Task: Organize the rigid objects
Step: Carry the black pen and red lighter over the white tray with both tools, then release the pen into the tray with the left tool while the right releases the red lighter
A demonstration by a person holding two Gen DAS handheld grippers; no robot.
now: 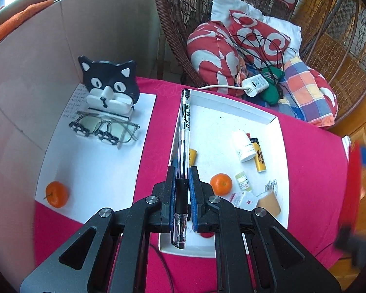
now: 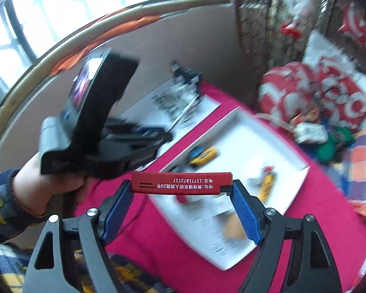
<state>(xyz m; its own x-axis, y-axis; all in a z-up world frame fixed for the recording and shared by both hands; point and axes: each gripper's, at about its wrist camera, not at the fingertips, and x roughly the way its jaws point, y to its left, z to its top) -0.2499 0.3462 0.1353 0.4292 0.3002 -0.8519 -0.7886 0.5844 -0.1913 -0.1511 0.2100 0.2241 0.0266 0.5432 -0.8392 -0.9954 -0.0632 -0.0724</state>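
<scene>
My left gripper [image 1: 182, 171] is shut on a clear black-ink pen [image 1: 185, 127], which points forward over the left edge of the white tray [image 1: 263, 119]. The tray holds a yellow lighter [image 1: 258, 155], a white bottle [image 1: 242, 146], a small vial [image 1: 242, 182], an orange [image 1: 220, 183] and paper clips [image 1: 270, 186]. My right gripper [image 2: 181, 185] is shut on a flat red box with white print [image 2: 181, 183], held crosswise above the tray [image 2: 275, 146]. The left gripper device [image 2: 105, 131] shows in the right wrist view, held by a hand.
A white sheet [image 1: 90, 168] on the left carries a cat-shaped holder [image 1: 109, 85], glasses [image 1: 105, 127] and a second orange [image 1: 56, 194]. The table has a pink cloth [image 1: 305, 171]. A cardboard wall stands at the left. A wicker chair with cushions [image 1: 231, 48] stands behind.
</scene>
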